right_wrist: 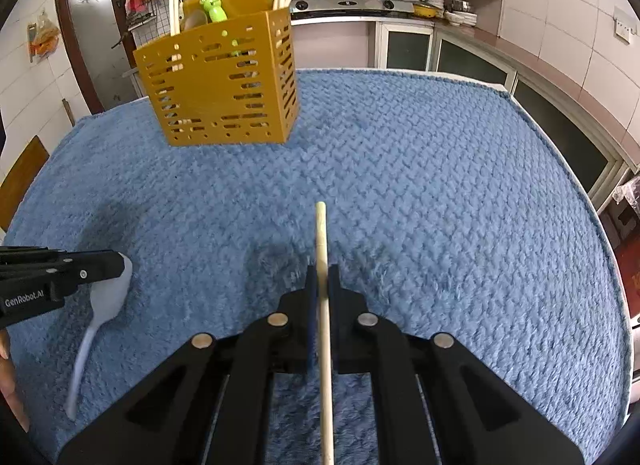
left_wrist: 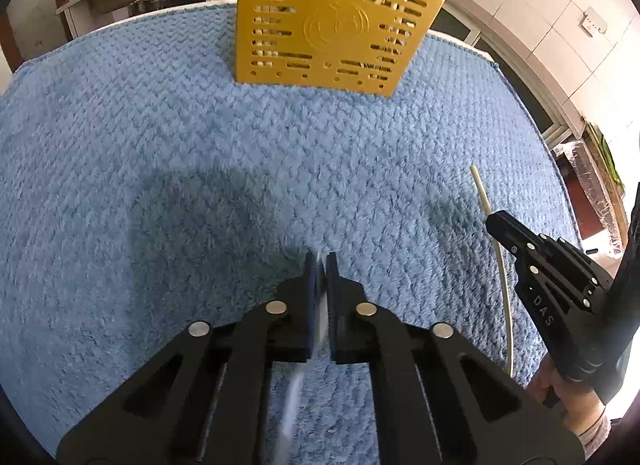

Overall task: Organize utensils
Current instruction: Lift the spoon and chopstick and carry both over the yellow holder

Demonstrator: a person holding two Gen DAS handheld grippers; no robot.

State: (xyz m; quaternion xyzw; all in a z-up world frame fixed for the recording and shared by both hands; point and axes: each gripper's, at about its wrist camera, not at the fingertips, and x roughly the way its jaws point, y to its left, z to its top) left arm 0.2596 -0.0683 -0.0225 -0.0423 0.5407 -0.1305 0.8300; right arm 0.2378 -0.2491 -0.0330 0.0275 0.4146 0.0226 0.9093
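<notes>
Holding two utensils at once: my left gripper [left_wrist: 320,261] is clamped on a white plastic spoon [right_wrist: 110,297], bowl between the pads, handle trailing back. My right gripper [right_wrist: 322,271] is pinched on a pale wooden chopstick [right_wrist: 322,245], tip poking toward 12 o'clock. Yellow perforated plastic utensil caddy [right_wrist: 224,85] stands at 11 o'clock on the blue fluffy mat [right_wrist: 420,185], already loaded with chopsticks, a green frog-topped piece, more. Mat otherwise shows no loose utensils, so I judge these two drops are what's left.
</notes>
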